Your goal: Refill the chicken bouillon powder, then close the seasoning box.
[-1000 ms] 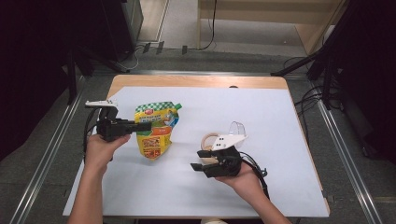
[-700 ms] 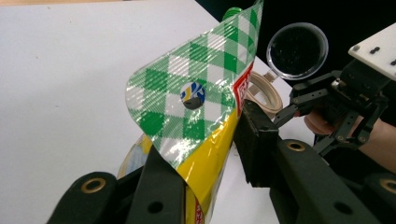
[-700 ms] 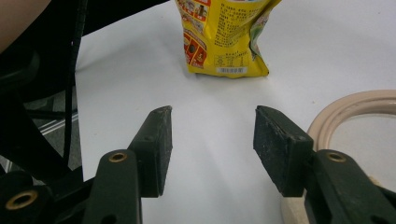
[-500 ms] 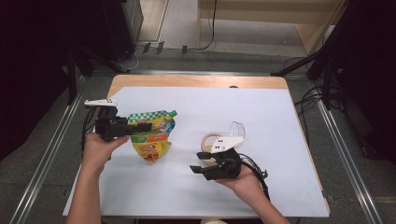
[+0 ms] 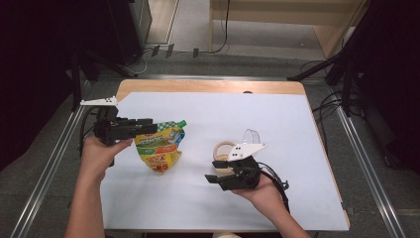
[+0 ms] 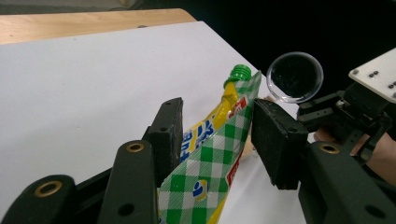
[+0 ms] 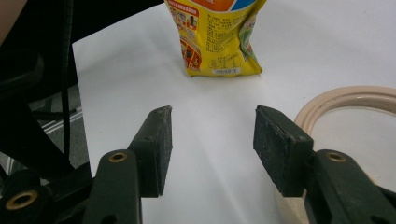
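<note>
Your white table sheet (image 5: 198, 198) carries everything. At nine o'clock on it, your left gripper (image 5: 146, 122) pinches the green-checked top edge of the yellow pouch (image 5: 161, 148), jaws pressed on either side, its bottom touching the sheet. Your right gripper (image 5: 214, 171), at about five o'clock, has its jaws spread and empty. Just beside it lies the beige ring (image 5: 224, 148); the clear cup (image 5: 251, 136) is at two o'clock from the ring.

glossy plastic pouch (image 5: 161, 146), matt white table (image 5: 277, 124)

Pouch (image 5: 161, 146) in left claw (image 5: 148, 122) (lifted)
</note>
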A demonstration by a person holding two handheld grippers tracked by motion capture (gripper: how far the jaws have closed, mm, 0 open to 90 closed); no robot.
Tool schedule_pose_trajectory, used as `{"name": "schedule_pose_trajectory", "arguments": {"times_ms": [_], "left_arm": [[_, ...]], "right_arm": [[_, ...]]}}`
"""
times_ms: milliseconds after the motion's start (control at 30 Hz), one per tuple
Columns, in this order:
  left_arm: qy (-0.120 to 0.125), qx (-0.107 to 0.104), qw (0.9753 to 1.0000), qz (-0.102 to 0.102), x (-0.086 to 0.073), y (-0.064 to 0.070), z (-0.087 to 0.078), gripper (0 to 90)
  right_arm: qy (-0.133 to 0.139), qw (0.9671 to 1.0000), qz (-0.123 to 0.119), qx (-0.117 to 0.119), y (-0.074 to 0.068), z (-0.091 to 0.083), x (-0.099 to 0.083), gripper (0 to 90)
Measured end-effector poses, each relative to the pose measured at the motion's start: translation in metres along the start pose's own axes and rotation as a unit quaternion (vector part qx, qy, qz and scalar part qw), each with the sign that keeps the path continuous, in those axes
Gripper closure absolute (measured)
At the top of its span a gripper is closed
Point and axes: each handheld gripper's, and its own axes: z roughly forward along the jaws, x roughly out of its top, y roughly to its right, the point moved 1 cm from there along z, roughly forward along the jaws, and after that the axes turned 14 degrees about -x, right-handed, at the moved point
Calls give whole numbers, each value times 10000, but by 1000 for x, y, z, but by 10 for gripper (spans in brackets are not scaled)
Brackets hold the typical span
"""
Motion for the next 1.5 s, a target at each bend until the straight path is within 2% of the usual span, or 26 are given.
{"name": "schedule_pose_trajectory", "arguments": {"times_ms": [367,433,533,600,733,833,1033,1100,1233,1400,1500], "left_arm": [[89,329,9994,-33,10,1,-12,531],[122,522,9986,-23,10,2,-18,528],[243,547,9982,-53,10,1,-27,528],[239,622,9978,-57,8,-2,-30,526],[218,741,9969,-134,4,-6,-31,516],[224,834,9962,-84,4,-8,-32,516],[195,895,9957,-148,-1,-18,-28,518],[116,1071,9941,-158,-3,-22,-26,510],[69,963,9952,-164,-6,-27,-24,494],[-9,954,9952,-225,-12,-37,-20,494],[-16,983,9948,-260,-15,-40,-19,494]], "right_arm": [[11,10000,-5,-41,2,-9,0,485],[6,10000,1,-64,2,-11,-2,486],[14,10000,74,-65,3,-16,-7,487],[-9,9999,81,-77,4,-19,-9,489],[79,9998,135,-145,10,-26,-9,498],[111,9997,133,-165,13,-32,-11,518],[136,9997,147,-171,18,-44,-15,533],[198,9996,203,-90,19,-48,-16,557],[293,9993,203,-57,23,-61,-18,623],[397,9989,169,-167,32,-72,-23,645],[466,9983,275,-223,38,-77,-25,686]]}}
